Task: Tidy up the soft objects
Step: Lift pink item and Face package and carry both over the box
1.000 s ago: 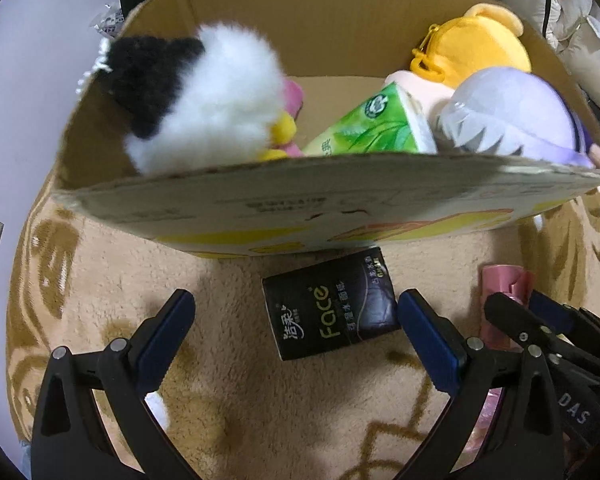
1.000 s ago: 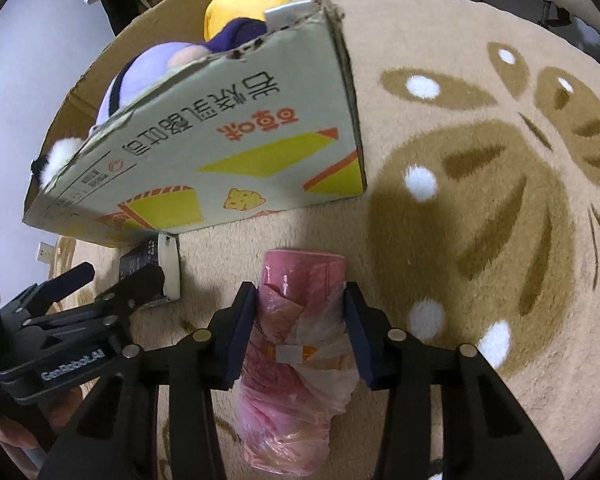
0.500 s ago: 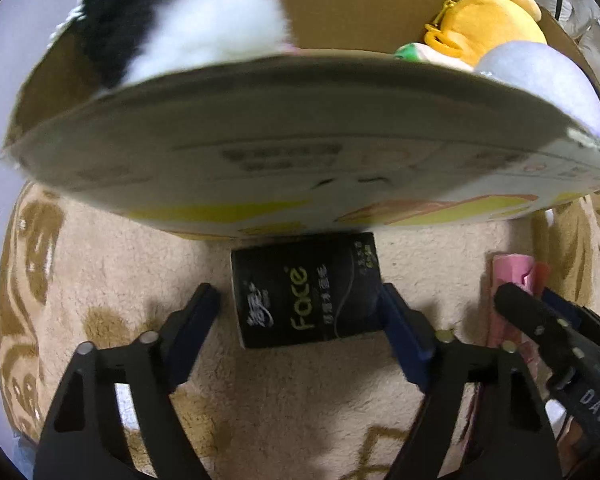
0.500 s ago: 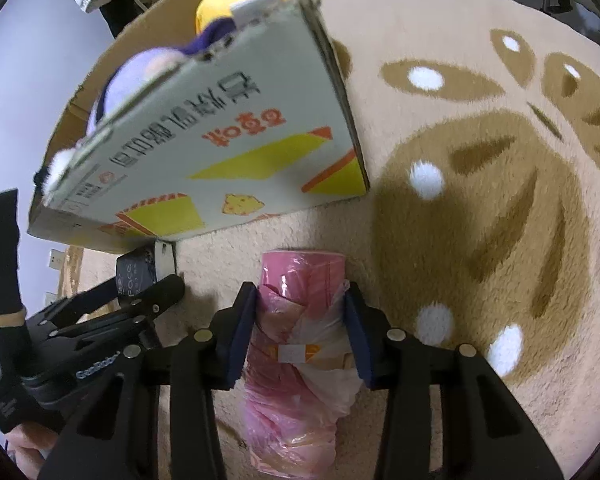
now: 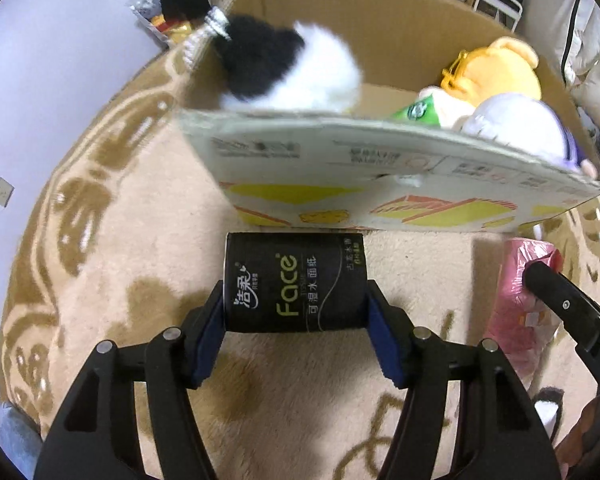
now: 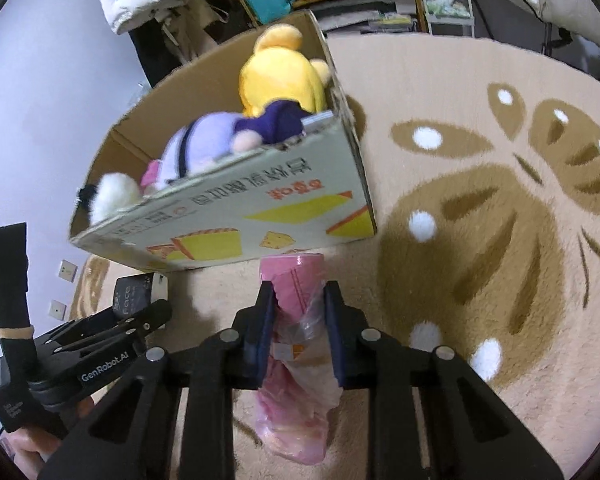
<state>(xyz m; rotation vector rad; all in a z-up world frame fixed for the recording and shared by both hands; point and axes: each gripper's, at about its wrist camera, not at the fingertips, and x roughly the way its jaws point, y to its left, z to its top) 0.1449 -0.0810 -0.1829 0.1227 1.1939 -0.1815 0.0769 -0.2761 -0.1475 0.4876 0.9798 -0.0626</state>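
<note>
Left wrist: left gripper [image 5: 296,308], jaws just closing, pads pressed on black tissue pack [image 5: 294,282] just before the box [image 5: 400,184].

Right wrist: right gripper [image 6: 298,326] clamped tight on pink bag [image 6: 296,344], beside the box's near wall.

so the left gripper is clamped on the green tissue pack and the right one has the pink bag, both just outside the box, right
Not quite. The left gripper is clamped on the black tissue pack, as the left wrist view shows; its jaws have just been closing onto it. The green tissue pack lies inside the cardboard box. The rest holds: the right gripper grips the pink bag, both just outside the box.
</note>
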